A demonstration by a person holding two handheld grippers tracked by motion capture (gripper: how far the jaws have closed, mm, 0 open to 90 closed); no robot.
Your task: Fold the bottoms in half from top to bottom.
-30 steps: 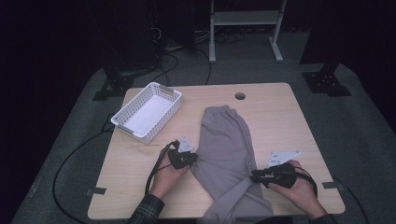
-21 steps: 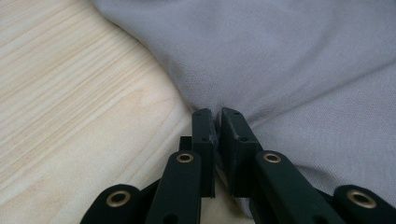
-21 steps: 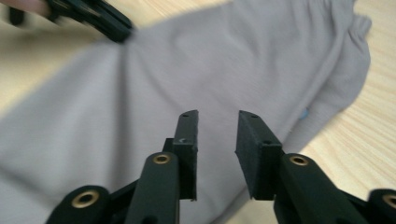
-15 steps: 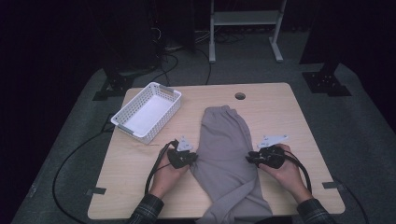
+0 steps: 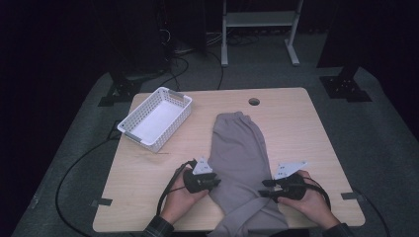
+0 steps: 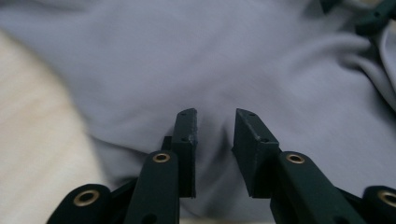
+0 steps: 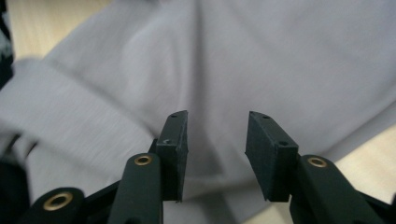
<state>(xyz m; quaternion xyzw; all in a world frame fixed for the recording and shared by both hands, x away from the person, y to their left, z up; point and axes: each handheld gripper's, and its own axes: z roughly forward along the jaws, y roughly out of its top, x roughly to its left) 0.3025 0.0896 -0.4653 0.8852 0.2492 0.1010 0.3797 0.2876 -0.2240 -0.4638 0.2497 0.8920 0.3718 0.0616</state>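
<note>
Grey trousers [image 5: 238, 153] spread lengthwise on middle of tabletop [image 5: 306, 133], near end hanging over front edge; left tool [image 5: 216, 182] at left border of cloth, jaws just opened, holding nothing; right tool [image 5: 263, 188] at right border, likewise just opened, empty; white basket [image 5: 129, 128] well apart at far left.

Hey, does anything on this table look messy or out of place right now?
The grey sweatpants lie mostly flat, but their near end is crossed over itself and hangs off the table's front edge. The white basket sits askew to the table's edges.
</note>
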